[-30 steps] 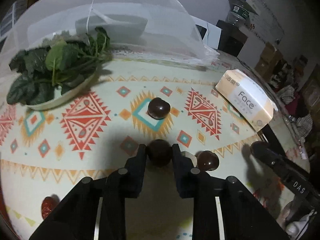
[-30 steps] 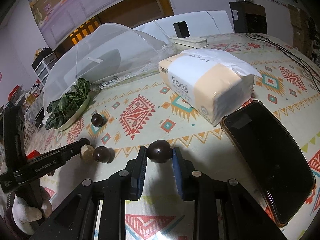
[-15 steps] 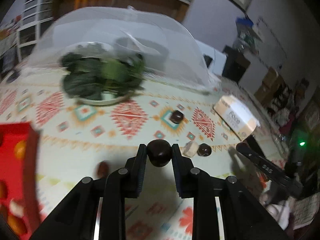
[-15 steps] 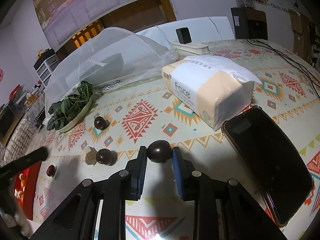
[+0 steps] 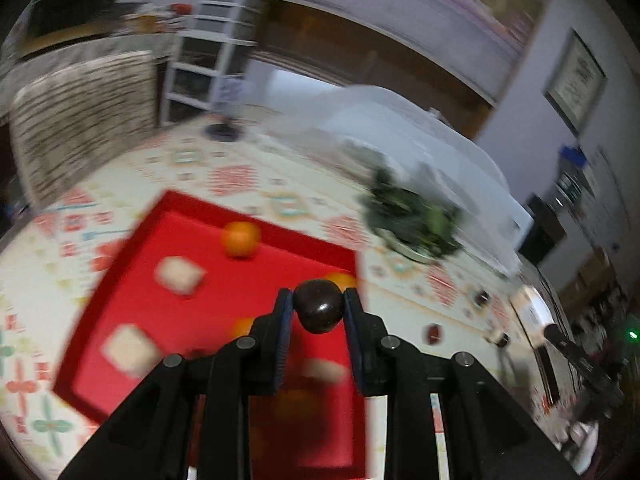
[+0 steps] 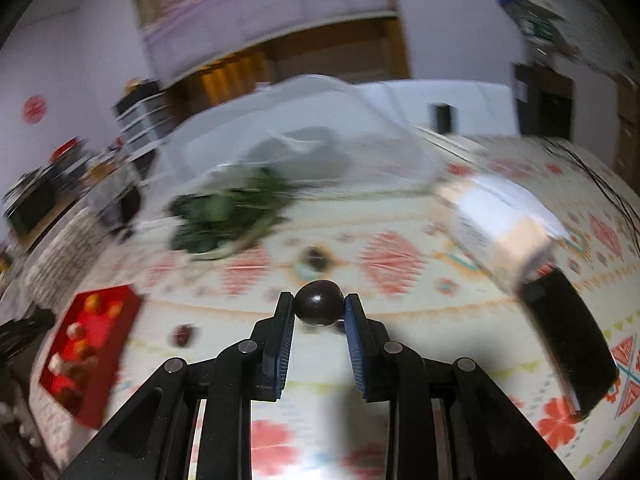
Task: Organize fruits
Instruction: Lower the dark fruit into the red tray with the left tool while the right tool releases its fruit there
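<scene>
Now | left gripper (image 5: 319, 312) fingers clamp glossy dark round fruit (image 5: 319, 311) | right gripper (image 6: 319, 309) fingers clamp second dark fruit (image 6: 319, 308)

Leafy greens (image 6: 224, 216) beside mesh cover (image 6: 304, 132); tissue pack (image 6: 500, 224), probably.

Orange (image 5: 241, 238) in tray (image 5: 120, 280)

Motion blur smears both views: the pale blocks (image 5: 180, 276) and orange fruit (image 5: 241, 239) in the red tray (image 5: 132, 240) lose their outlines, and the greens (image 5: 416, 220) under the mesh cover (image 5: 420, 128) show no leaf detail. The left tool (image 5: 319, 308) hides the tray's near part, and the frame's lower edge cuts off its arms. In the right view the tray's contents (image 6: 80, 344) are too small to identify, and the tissue pack's (image 6: 500, 224) lettering is unreadable.
</scene>
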### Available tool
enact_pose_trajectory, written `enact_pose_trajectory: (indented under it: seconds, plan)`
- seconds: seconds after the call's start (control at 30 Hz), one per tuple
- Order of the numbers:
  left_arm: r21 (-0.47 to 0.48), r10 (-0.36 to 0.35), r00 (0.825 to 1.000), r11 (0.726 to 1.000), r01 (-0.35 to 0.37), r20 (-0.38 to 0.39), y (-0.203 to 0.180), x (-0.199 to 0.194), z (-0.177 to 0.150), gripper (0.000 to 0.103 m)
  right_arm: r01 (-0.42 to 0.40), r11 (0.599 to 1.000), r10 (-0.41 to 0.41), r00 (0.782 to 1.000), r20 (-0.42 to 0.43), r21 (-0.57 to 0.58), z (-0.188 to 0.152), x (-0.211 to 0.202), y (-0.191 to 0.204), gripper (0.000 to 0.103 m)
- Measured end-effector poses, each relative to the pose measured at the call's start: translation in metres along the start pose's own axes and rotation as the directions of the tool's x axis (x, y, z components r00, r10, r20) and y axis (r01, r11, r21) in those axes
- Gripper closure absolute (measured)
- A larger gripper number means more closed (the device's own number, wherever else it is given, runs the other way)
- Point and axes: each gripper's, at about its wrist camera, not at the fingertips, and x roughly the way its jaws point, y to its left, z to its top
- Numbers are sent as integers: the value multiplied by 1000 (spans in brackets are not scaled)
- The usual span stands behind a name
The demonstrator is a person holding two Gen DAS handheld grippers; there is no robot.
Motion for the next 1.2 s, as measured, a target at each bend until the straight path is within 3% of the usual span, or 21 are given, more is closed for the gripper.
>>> enact_pose_trajectory:
  seconds: [0.13,0.33,0.6,0.67,0.73,0.8,0.9,1.0,1.07,1.2]
  plan:
    - [-59,31,1000,998,-31,0,44,-7,-3,78,-113,991,110,993,-37,-75,-1,4,69,75]
    - [-99,42,999,994,-45,-30,77,1,-8,78,-271,952,247,956,-160,-144,-18,38,169,75]
    - [-129,18,998,991,-27,-65,98,17,-4,78,-363,904,293,911,-292,-226,-47,86,266,75]
    - [-131,16,997,991,-26,-73,100,19,-3,77,-369,902,291,904,-314,-226,-50,98,277,75]
    - [-135,5,997,991,-16,-81,102,20,-3,70,-370,901,285,899,-333,-226,-53,111,288,75]
    - [-133,6,997,991,-16,-76,103,19,-1,52,-366,903,278,897,-344,-224,-55,120,293,75]
    - [-123,9,998,992,-17,-65,103,15,1,46,-375,904,286,888,-359,-207,-55,126,295,75]
    - [-122,6,998,992,-14,-62,103,12,2,38,-370,903,282,894,-348,-220,-53,126,299,65]
    - [-124,2,998,992,-10,-61,102,11,2,38,-367,902,283,900,-331,-227,-51,123,300,55]
    - [-124,3,999,992,-9,-51,98,4,1,38,-361,905,286,908,-307,-225,-46,115,297,55]
